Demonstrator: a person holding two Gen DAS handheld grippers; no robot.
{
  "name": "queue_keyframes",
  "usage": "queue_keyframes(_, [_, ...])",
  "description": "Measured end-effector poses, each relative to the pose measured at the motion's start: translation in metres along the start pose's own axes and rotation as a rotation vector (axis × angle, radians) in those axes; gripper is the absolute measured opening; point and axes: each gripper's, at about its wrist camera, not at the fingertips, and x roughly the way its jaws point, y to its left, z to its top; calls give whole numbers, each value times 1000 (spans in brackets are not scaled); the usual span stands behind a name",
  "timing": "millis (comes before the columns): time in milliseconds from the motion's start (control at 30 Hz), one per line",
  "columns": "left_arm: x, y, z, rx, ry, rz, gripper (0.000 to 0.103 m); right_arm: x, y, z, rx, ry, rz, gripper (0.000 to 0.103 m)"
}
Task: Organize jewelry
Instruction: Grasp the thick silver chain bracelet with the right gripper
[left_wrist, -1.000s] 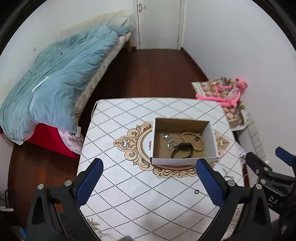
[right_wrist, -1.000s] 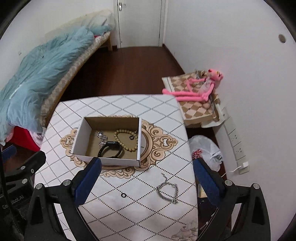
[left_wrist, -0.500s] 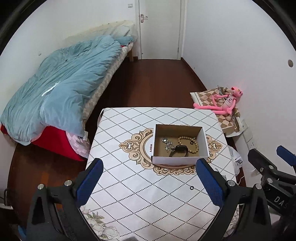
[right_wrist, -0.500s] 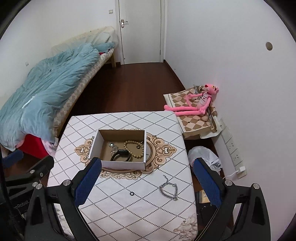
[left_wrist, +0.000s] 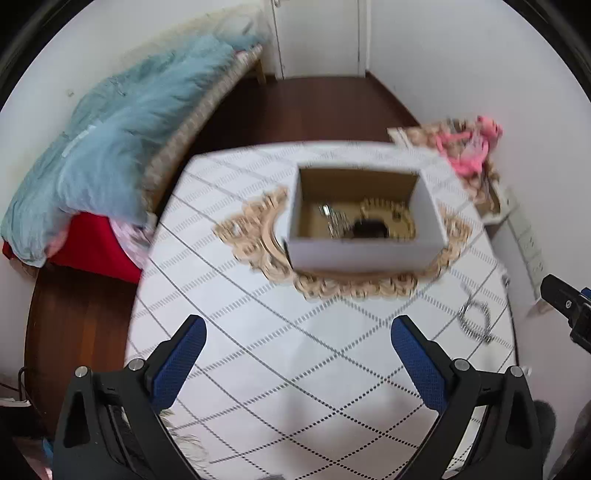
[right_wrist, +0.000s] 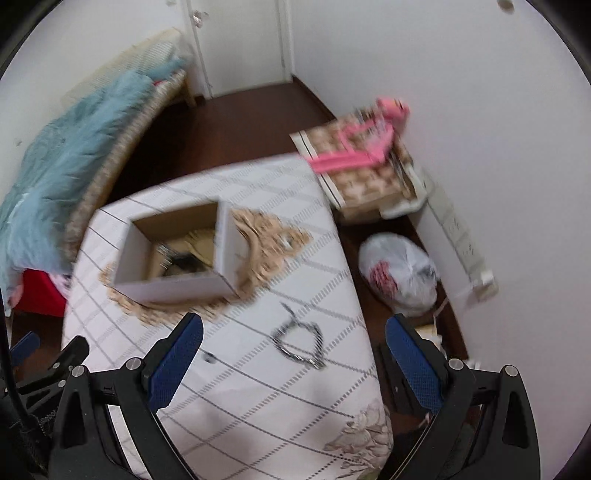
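Observation:
An open cardboard box (left_wrist: 364, 253) stands on the patterned table (left_wrist: 258, 332); it also shows in the right wrist view (right_wrist: 173, 286). Inside lie a wooden bead bracelet (left_wrist: 400, 218), a black band (left_wrist: 369, 229) and a silvery piece (left_wrist: 334, 219). A silver chain bracelet (right_wrist: 299, 341) lies loose on the table near its right edge, also in the left wrist view (left_wrist: 474, 321). A small dark ring (right_wrist: 209, 357) lies left of it. My left gripper (left_wrist: 295, 354) is open and empty above the table's near part. My right gripper (right_wrist: 293, 354) is open and empty just above the chain.
A bed with a blue duvet (left_wrist: 110, 155) lies left of the table. A pink plush toy (right_wrist: 354, 147) on a checked cushion and a white plastic bag (right_wrist: 400, 273) sit on the floor at the right, by a wall with sockets (right_wrist: 461, 240).
Both grippers have dropped down and come closer to the table. The right gripper has swung toward the chain bracelet near the right edge. Both stay open; the frames now are motion-blurred.

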Motion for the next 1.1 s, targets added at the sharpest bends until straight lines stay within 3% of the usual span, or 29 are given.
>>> queue_keyframes(67, [18, -9, -7, 19, 36, 15, 102, 25, -16, -11, 32, 47, -2, 98])
queue_keyframes(233, [48, -24, -18, 51, 99, 34, 102, 81, -41, -38, 64, 151, -21, 79])
queue_keyframes(433, [72, -37, -24, 75, 147, 32, 102, 112, -41, -52, 59, 181, -3, 65])
queue_keyframes(567, [82, -41, -25, 80, 173, 25, 102, 131, -30, -54, 15, 201, -28, 37])
queue_keyframes(633, [85, -42, -26, 80, 178, 24, 102, 131, -24, -55, -22, 167, -58, 32])
queue_keyframes(700, [87, -42, -27, 77, 188, 20, 102, 131, -15, -57, -59, 147, -54, 12])
queue_keyframes(733, [88, -42, -28, 75, 195, 18, 102, 130, -14, -58, -60, 147, -43, 8])
queue_keyframes(833, [90, -42, -29, 72, 204, 7, 102, 128, -21, -60, -4, 156, 32, 8])
queue_keyframes(1100, [89, -48, -24, 72, 192, -40, 102, 79, -38, -53, 92, 64, 156, 8])
